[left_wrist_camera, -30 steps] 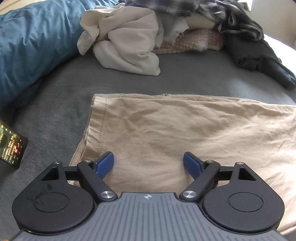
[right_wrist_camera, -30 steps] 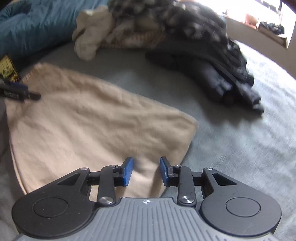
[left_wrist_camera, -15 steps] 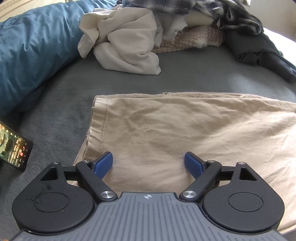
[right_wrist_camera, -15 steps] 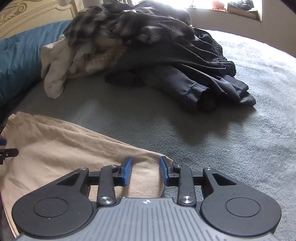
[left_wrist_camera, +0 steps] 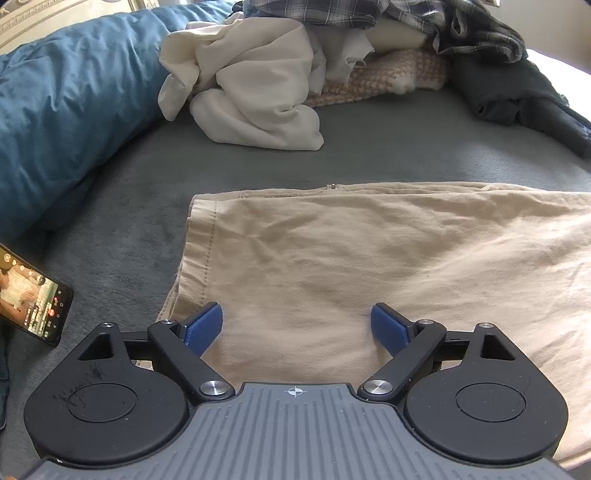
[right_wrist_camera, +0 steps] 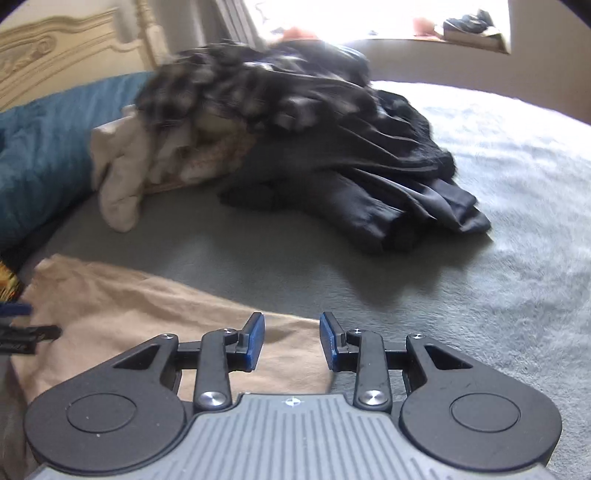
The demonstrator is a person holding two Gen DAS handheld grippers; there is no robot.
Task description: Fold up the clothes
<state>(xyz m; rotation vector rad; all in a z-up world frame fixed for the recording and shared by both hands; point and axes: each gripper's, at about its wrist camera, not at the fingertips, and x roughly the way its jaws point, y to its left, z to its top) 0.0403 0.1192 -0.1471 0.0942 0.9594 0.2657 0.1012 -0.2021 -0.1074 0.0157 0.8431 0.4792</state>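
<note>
On the grey bed cover (left_wrist_camera: 122, 229) a pair of tan trousers (left_wrist_camera: 369, 258) lies spread flat, waistband end toward the left, its far edge showing a small zipper pull (left_wrist_camera: 333, 185). Over the near edge of the cloth sits the left gripper (left_wrist_camera: 296, 324), its blue pads spread wide with nothing between them. At the trousers' other end (right_wrist_camera: 147, 317) the right gripper (right_wrist_camera: 291, 341) hovers with its pads parted by a narrower gap, gripping nothing, the tan edge just beneath them. Beyond lies a heap of unfolded clothes: a cream garment (left_wrist_camera: 258, 92), a plaid shirt (left_wrist_camera: 424, 18) and dark garments (right_wrist_camera: 369, 166). A blue duvet (left_wrist_camera: 66, 110) fills the left, and a lit phone (left_wrist_camera: 31, 295) rests beside the trousers
</note>
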